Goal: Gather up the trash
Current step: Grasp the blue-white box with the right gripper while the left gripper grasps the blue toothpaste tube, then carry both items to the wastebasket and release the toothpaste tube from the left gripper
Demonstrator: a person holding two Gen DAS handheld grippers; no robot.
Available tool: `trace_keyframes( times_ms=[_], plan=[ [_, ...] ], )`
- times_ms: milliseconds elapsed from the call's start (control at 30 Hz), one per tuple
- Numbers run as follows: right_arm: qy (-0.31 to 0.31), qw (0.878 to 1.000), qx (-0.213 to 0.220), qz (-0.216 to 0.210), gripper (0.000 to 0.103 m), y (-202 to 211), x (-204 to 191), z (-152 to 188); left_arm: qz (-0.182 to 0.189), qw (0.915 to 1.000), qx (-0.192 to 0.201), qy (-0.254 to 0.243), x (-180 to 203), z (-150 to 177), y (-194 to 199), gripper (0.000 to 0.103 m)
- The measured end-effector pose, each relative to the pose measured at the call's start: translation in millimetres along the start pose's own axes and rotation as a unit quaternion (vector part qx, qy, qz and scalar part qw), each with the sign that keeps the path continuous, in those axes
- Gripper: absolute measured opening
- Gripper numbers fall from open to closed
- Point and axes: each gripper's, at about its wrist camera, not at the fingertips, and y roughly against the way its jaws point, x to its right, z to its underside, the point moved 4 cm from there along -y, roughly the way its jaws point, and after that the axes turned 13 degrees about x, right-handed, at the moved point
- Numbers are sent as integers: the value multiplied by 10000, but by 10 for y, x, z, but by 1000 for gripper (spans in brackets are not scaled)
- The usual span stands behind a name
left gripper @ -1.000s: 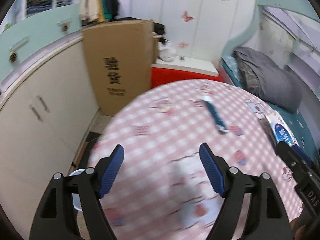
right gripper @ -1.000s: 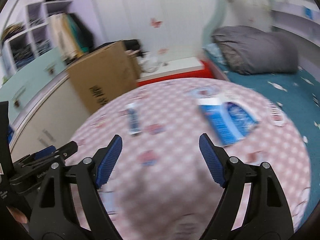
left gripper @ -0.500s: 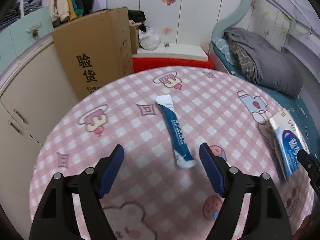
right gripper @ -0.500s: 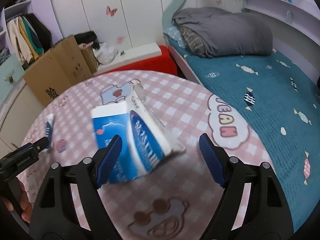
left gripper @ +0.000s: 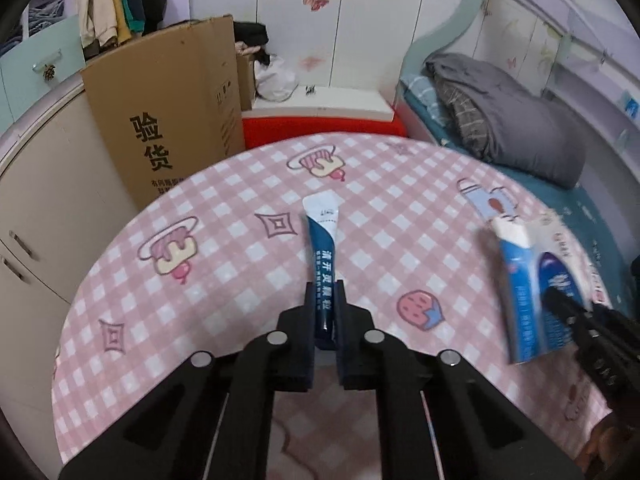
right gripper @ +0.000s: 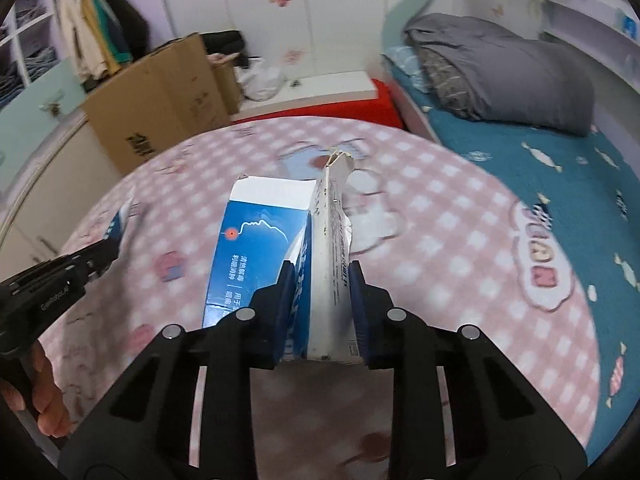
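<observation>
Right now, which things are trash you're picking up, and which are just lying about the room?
Trash:
- blue tube, in the left gripper
- torn blue box, in the right gripper

Just there:
- cardboard carton
- grey blanket
- hanging clothes
- red-sided bench

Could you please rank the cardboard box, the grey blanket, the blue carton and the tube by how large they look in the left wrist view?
1. cardboard box
2. grey blanket
3. blue carton, though blurred and nearer the camera
4. tube

Cardboard box (left gripper: 168, 120) beside grey blanket (left gripper: 508, 120) on bed.
</observation>
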Motion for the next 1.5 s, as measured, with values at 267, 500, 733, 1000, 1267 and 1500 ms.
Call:
trace_keyframes(
  times_ms=[267, 500, 733, 1000, 1267, 1500],
  plan=[
    [180, 9980, 42, -606, 27, 240, -797, -15, 88, 9994, 164, 283, -411, 140, 603, 7],
    [529, 9907, 28, -1250, 27, 466, -1826, 96, -156, 9972, 429, 599, -1111, 281, 1228, 7],
    [935, 9781, -147, -1852, 27, 541, -2945, 370, -794, 9896, 589, 1049, -2102, 615, 1709, 8],
    [1377, 9594, -480, -2414, 27, 368, -4158, 894, -1462, 9730, 390, 1743, -3289, 1104, 1944, 8],
    [1492, 9559, -653, -2445, 27, 122, -4770, 1323, -1967, 9576, -13, 2106, -4094, 1474, 1825, 8],
    [1529, 9573, -790, -2324, 28, -52, -4897, 1495, -2120, 9488, -203, 2334, -4390, 1609, 1669, 42]
  ],
)
